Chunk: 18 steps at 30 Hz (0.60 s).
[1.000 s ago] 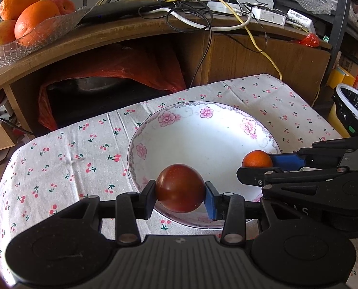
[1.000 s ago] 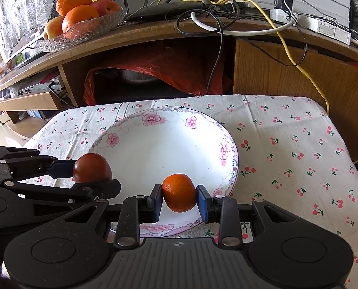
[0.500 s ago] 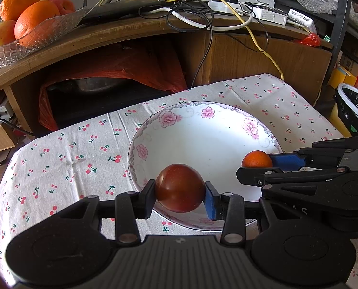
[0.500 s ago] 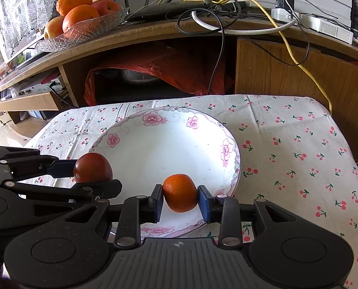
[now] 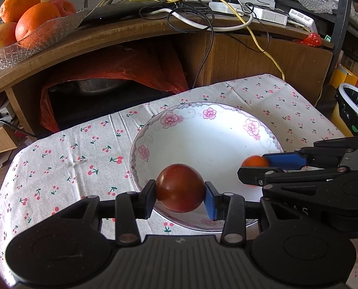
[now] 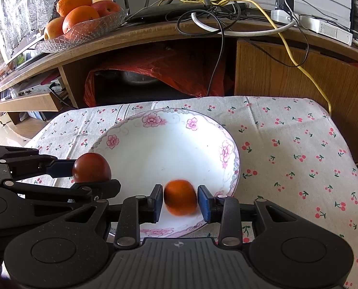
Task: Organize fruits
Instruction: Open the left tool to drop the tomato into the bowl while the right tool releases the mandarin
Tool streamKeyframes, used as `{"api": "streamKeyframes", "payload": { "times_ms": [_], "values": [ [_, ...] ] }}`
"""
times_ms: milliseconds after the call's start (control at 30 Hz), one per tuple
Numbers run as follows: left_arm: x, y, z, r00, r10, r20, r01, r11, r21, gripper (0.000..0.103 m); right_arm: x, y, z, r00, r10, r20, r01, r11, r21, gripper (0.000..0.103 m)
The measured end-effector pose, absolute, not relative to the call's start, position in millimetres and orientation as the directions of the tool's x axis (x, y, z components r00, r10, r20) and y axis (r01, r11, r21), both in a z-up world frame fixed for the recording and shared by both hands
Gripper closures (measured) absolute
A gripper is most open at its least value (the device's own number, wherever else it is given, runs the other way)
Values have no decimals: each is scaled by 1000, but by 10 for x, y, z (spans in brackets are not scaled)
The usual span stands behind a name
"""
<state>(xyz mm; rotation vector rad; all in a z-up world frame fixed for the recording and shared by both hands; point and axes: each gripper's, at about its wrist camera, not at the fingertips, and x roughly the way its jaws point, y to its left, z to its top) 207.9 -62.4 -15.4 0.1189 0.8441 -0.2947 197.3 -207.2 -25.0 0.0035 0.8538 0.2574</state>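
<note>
The left gripper clamps a dark red fruit; the right gripper's fingers stand apart beside the orange (blurred).

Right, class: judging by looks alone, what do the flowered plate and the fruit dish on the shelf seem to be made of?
Flowered plate: probably glazed ceramic or porcelain. It is opaque white with a glossy sheen and printed pink flowers along the rim.

Fruit dish: probably pressed glass, possibly clear plastic. It is transparent, with a cut diamond pattern, and the oranges show through its wall.
</note>
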Motion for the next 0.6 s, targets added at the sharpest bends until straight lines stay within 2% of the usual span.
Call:
{"api": "streamKeyframes", "payload": {
  "times_ms": [600],
  "values": [
    [2047, -620, -92, 651, -198, -733, 298, 954, 7, 50, 1942, -2101, -206, 649, 222, -727, -212, 971, 108, 70]
  ]
}}
